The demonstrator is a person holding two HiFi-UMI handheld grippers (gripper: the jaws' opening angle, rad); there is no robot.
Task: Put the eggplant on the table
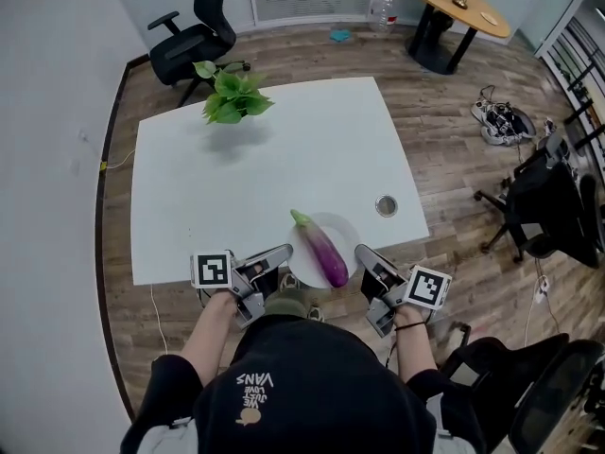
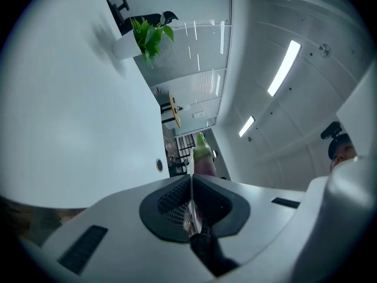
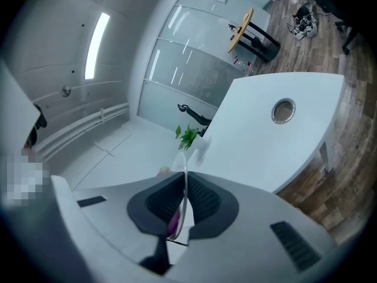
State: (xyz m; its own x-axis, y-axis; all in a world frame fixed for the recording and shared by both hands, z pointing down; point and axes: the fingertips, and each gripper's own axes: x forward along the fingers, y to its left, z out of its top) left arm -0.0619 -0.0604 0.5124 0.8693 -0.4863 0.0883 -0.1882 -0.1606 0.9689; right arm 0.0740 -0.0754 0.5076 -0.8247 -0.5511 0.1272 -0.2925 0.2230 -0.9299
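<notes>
The eggplant [image 1: 324, 252] lay on a white plate [image 1: 346, 227], its green stem end toward 11 o'clock and its glossy purple body toward 5 o'clock. It looked smooth and a little curved, so I judge it could roll if the plate tipped. That is probably why the plate was held from both sides. The left gripper [image 1: 285, 254] pinched the rim at 9 o'clock and the right gripper [image 1: 363, 253] pinched it at 3 o'clock. Both pairs of jaws were narrow, closed on the thin rim. The plate was at the near edge of the white table [image 1: 284, 149], at 6 o'clock; whether it already rested there I could not tell. A potted plant [image 1: 232, 97] stood well apart at 11 o'clock.
</notes>
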